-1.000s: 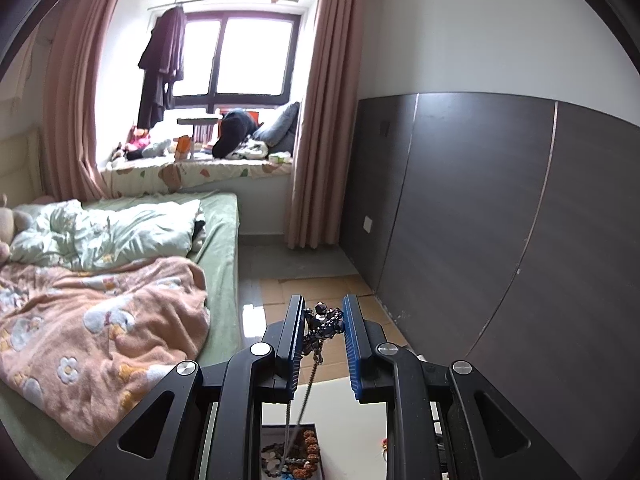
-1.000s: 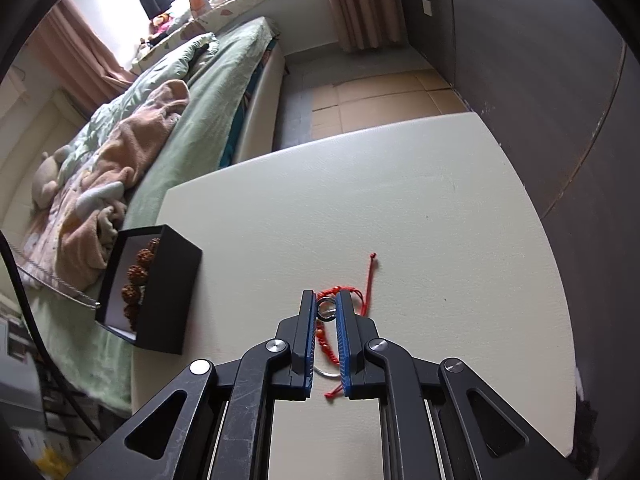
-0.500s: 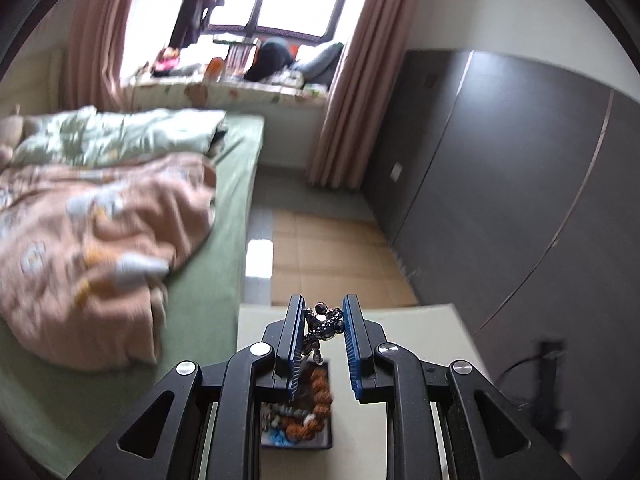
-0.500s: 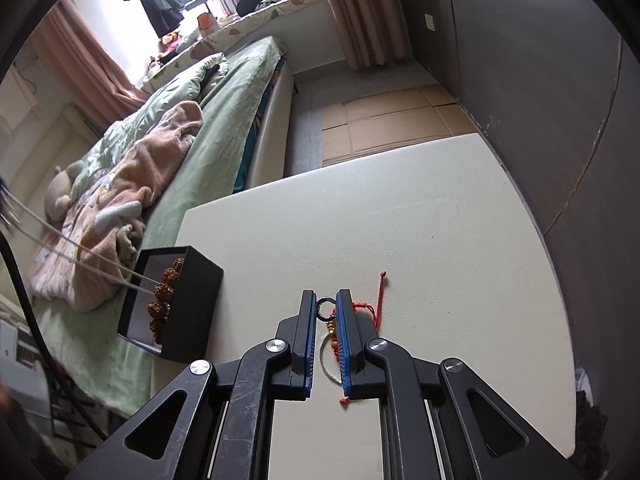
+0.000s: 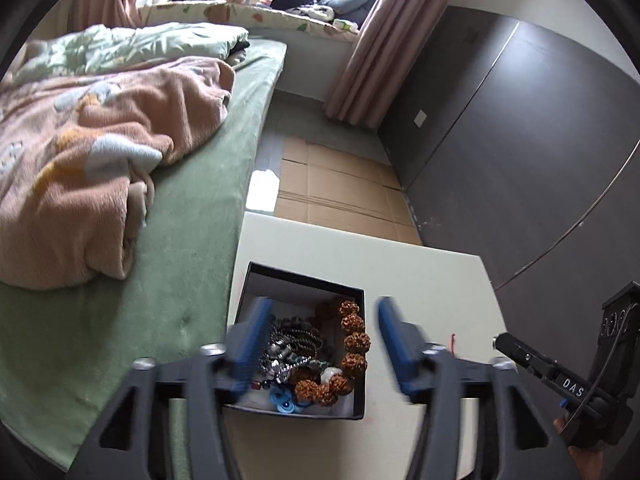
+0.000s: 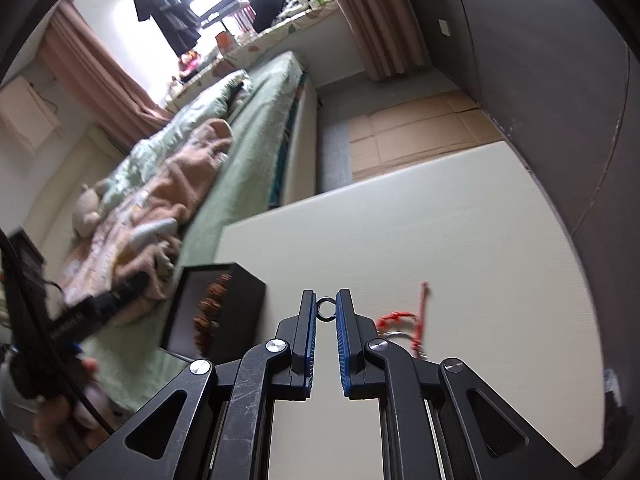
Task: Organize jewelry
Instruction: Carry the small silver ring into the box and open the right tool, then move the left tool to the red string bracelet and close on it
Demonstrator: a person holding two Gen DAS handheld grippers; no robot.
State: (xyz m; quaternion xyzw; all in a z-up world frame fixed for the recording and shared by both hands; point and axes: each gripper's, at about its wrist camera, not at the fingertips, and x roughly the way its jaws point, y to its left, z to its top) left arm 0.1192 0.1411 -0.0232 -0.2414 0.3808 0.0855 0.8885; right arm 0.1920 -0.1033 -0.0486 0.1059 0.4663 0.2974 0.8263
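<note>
Left wrist view gives us the only readable writing: "DAS" in white on the black body of the right gripper [image 5: 560, 376], which is cut off at the frame's lower right. Our left gripper [image 5: 320, 344] hangs over the black box [image 5: 304, 280] on the white table [image 5: 420, 264], its jaws opening, blurred, with nothing pressed between the pads; a silver chain [image 5: 280, 354] lies in the box below them, beside brown beads [image 5: 354, 340] and something blue we cannot make out. In the right wrist view our right gripper [image 6: 327, 314] is nearly closed on a small dark ring [image 6: 326, 308] pinched at the tips. A red cord [image 6: 416, 320] lies on the table just right of it, partly hidden behind the finger, as is a thin metal loop. The box [image 6: 236, 308] stands to the left, its contents mostly hidden by its wall.
</note>
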